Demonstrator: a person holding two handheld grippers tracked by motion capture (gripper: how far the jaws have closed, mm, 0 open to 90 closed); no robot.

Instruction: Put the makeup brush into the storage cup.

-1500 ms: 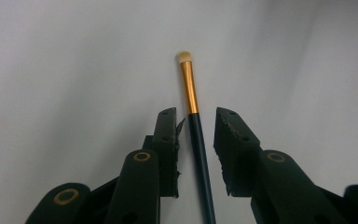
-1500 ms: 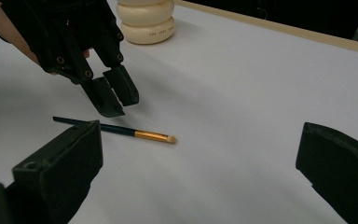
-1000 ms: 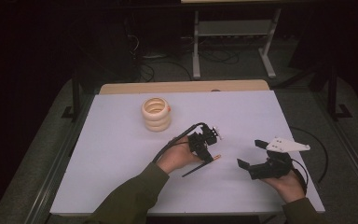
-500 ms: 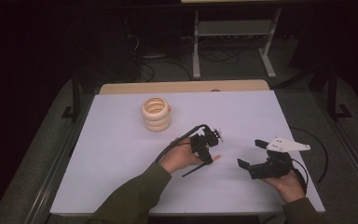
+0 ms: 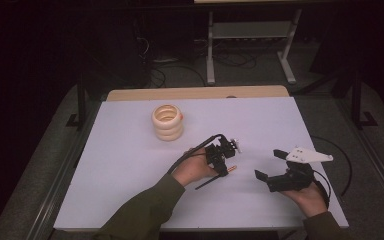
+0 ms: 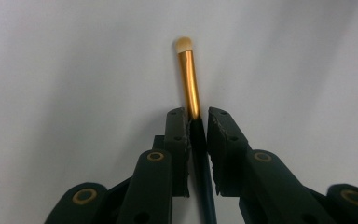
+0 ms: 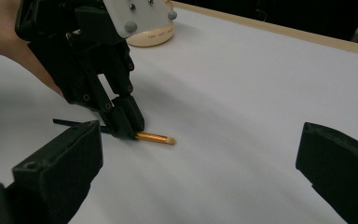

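Note:
A slim brush [image 6: 189,79] with a gold ferrule, pale tip and dark handle lies low on the white table [image 5: 130,165]. My left gripper [image 6: 196,116] is shut on the brush where ferrule meets handle. In the high view the left gripper [image 5: 223,167] is at the table's middle, with the brush [image 5: 230,169] tip poking out to its right. The right gripper view shows the left gripper [image 7: 126,128] pointing down with the brush [image 7: 154,137] on the surface. My right gripper [image 5: 269,164] is open and empty to the right, its jaws [image 7: 200,140] spread wide toward the brush.
A stack of three cream rings [image 5: 167,122] stands at the back left of the table, also seen behind the left gripper [image 7: 151,35]. A wooden strip [image 5: 195,93] runs along the far edge. Cables trail from both grippers.

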